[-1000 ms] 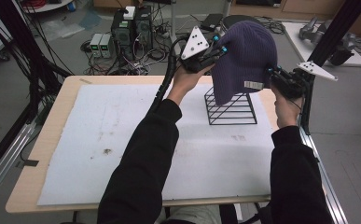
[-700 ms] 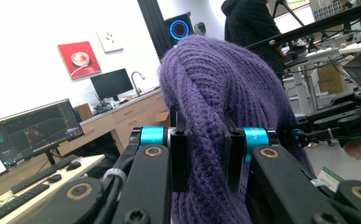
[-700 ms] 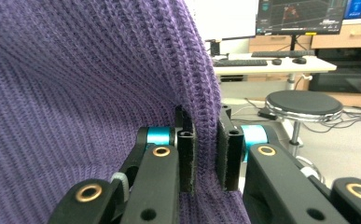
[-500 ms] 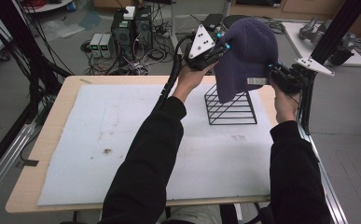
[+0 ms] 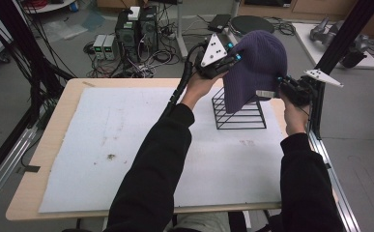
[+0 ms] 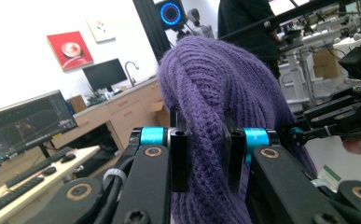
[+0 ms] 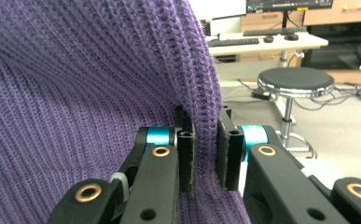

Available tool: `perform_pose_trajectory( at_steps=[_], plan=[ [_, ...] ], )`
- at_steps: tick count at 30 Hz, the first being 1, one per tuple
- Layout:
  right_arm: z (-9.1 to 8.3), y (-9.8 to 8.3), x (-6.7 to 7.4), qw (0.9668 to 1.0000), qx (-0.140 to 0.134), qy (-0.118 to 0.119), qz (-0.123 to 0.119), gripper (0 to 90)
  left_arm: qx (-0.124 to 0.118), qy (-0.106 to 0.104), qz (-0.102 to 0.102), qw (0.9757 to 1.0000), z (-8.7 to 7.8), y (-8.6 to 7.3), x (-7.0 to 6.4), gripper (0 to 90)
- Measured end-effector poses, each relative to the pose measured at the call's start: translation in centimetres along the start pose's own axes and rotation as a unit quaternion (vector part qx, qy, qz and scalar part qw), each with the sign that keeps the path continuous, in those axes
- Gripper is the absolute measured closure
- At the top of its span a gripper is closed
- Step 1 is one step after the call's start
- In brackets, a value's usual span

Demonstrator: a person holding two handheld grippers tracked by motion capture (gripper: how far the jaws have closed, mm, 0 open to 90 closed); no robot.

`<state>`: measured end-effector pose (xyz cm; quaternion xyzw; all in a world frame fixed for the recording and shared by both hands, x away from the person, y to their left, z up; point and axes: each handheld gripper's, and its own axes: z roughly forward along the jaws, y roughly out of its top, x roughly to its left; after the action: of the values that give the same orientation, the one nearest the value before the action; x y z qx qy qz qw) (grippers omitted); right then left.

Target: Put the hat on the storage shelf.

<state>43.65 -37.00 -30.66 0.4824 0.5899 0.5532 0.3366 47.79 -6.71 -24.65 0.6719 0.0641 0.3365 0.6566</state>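
Note:
A purple knit beanie (image 5: 257,67) hangs in the air above a black wire rack (image 5: 240,113) at the table's back right. My left gripper (image 5: 230,57) is shut on the beanie's upper left edge. In the left gripper view its pads pinch a fold of the knit (image 6: 204,140). My right gripper (image 5: 277,89) is shut on the beanie's lower right edge, near a white label. The right gripper view has the ribbed beanie (image 7: 75,93) squeezed between the pads (image 7: 186,154). The other gripper (image 6: 341,116) is seen at the right of the left gripper view.
A white foam mat (image 5: 102,145) covers the wooden table (image 5: 44,145). Black frame posts (image 5: 341,43) rise at the right and left edges. Computers and cables (image 5: 136,29) lie on the floor behind the table. A stool (image 7: 295,84) stands beyond.
Both grippers have lifted the beanie slightly higher above the wire rack, and the left gripper has shifted a little up and back.

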Motion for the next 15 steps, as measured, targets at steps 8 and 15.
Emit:
perform_pose_trajectory(
  at_steps=[8, 15],
  plan=[
    [-0.6, -2.2, -0.4, 0.9997, 0.021, 0.002, 0.012, 80.0, 0.013, -0.031, 0.004, 0.9994, 0.2, -0.9, -0.7, 77.8],
    [-0.7, -4.4, -0.7, 0.9994, 0.032, 0.001, 0.013, 79.7, 0.028, -0.042, -0.001, 0.9987, 0.3, -2.1, -1.4, 77.2]
  ],
)
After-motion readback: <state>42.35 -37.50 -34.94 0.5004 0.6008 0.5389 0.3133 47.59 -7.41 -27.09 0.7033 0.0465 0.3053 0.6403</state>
